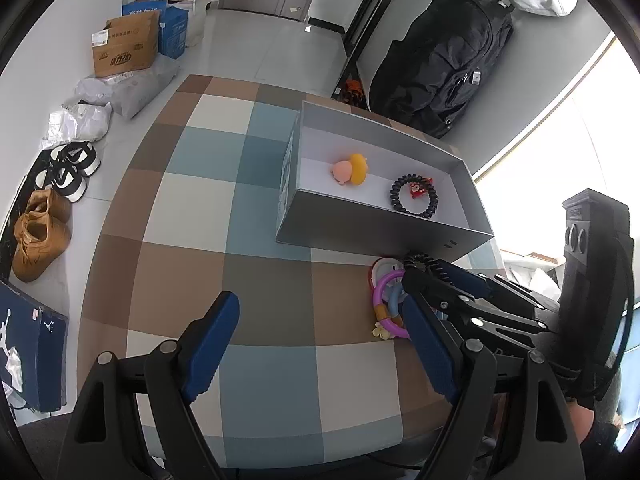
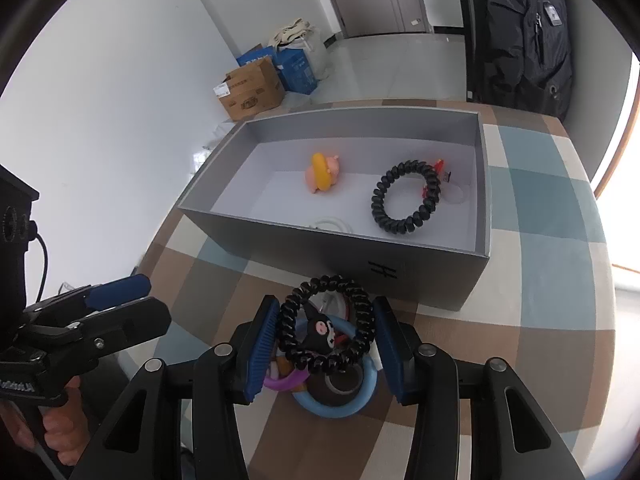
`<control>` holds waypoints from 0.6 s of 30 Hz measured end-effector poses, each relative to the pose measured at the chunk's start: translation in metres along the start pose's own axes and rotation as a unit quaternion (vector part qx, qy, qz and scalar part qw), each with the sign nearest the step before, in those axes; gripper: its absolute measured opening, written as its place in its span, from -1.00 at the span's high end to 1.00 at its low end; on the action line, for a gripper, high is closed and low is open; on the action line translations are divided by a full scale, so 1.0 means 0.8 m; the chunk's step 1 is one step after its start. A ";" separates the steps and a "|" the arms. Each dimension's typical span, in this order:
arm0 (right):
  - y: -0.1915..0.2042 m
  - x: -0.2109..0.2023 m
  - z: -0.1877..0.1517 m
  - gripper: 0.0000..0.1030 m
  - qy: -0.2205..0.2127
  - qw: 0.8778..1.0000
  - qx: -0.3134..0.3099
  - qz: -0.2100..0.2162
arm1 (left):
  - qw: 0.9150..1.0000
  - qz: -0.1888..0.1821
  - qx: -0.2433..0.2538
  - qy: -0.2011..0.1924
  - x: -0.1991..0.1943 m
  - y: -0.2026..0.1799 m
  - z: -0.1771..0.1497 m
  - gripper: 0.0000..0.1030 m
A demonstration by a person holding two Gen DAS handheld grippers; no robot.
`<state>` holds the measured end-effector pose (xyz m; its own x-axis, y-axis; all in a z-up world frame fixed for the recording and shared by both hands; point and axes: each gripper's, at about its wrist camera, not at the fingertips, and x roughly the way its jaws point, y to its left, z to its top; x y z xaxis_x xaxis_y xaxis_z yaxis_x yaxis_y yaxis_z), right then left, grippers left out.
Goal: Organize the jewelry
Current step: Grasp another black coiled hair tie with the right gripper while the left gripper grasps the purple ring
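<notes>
A grey box (image 1: 380, 236) (image 2: 280, 248) stands on the checked table. Inside lie a pink-and-yellow charm (image 1: 350, 169) (image 2: 321, 173) and a black spiral hair tie (image 1: 414, 196) (image 2: 406, 196) with a red charm. My right gripper (image 2: 326, 336) (image 1: 416, 276) is shut on a second black spiral hair tie (image 2: 360, 308) with a black cartoon charm (image 2: 320, 332), just in front of the box. Under it lie purple (image 1: 380, 284) (image 2: 286, 382), blue (image 2: 340, 406) and white (image 1: 382, 266) rings. My left gripper (image 1: 316, 344) (image 2: 120, 292) is open and empty over the table.
A black backpack (image 1: 448, 60) leans behind the table. Shoes (image 1: 40, 228), cardboard boxes (image 1: 124, 44) and bags sit on the floor to the left. A window is at the right.
</notes>
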<state>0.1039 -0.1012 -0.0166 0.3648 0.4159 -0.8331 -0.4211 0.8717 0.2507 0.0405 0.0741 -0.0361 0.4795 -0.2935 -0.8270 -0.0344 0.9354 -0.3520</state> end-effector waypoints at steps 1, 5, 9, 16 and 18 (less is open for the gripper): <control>0.000 -0.002 0.000 0.11 -0.002 1.000 -0.001 0.001 | 1.000 0.001 0.000 0.000 0.000 0.000 0.000 -0.57; 0.001 -0.016 0.000 0.11 -0.019 1.000 -0.004 0.011 | 1.000 0.004 0.003 0.001 0.002 -0.001 -0.001 -0.57; -0.001 -0.028 -0.003 0.11 -0.029 0.999 -0.001 0.020 | 1.000 0.005 0.017 0.003 0.005 -0.007 -0.003 -0.57; -0.021 -0.061 -0.004 0.11 -0.056 0.998 0.022 0.028 | 0.996 0.006 0.085 0.013 0.016 -0.042 -0.015 -0.57; -0.028 -0.069 -0.005 0.11 -0.062 0.997 0.031 0.026 | 0.995 0.000 0.094 0.024 0.024 -0.050 -0.016 -0.57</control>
<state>0.0898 -0.1447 0.0221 0.4456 0.4863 -0.7517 -0.3913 0.8610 0.3251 0.0401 0.0288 -0.0438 0.4372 -0.2989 -0.8482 0.1332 0.9543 -0.2677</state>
